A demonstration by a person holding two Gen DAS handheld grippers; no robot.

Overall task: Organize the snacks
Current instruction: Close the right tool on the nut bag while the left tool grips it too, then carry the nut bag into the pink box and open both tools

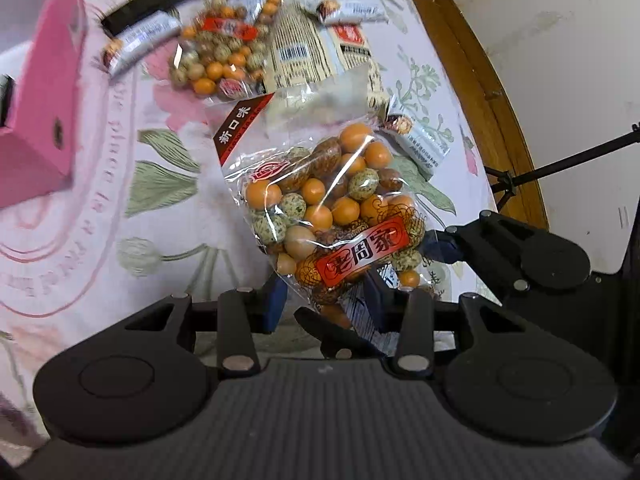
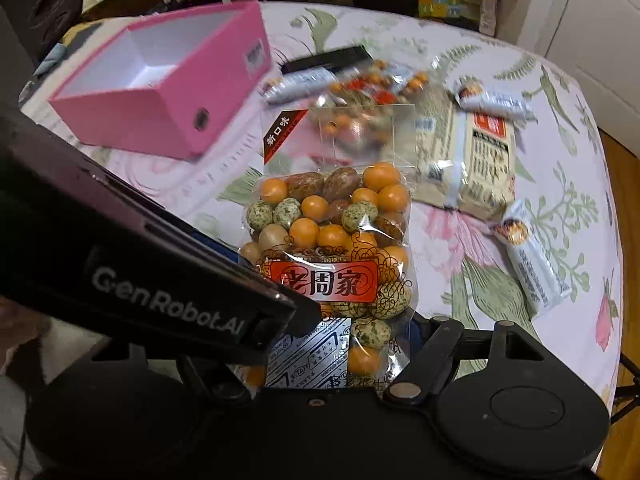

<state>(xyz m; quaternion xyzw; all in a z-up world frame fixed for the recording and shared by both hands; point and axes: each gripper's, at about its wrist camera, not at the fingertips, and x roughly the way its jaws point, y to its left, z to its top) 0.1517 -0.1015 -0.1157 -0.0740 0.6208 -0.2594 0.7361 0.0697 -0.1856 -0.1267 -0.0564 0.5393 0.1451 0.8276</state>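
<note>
A clear bag of orange, green and brown coated nuts (image 1: 332,204) (image 2: 332,216) with a red label hangs above the floral tablecloth. My left gripper (image 1: 325,296) has its blue pads on either side of the bag's lower end and is shut on it. The left gripper's black body (image 2: 160,292) crosses the right wrist view from the left. My right gripper (image 2: 332,352) spans the bag's width, with one blue pad (image 1: 440,246) against the bag's right edge; its other finger is hidden. An open pink box (image 2: 160,120) (image 1: 40,80) stands at the back left, white inside.
On the cloth lie a second nut bag (image 2: 368,88), a beige packet (image 2: 468,152), three white-grey snack bars (image 2: 532,264) (image 2: 496,100) (image 2: 300,80) and a black bar (image 2: 328,60). The round table's edge (image 1: 452,92) curves at the right over a wooden floor, where a tripod (image 1: 560,164) stands.
</note>
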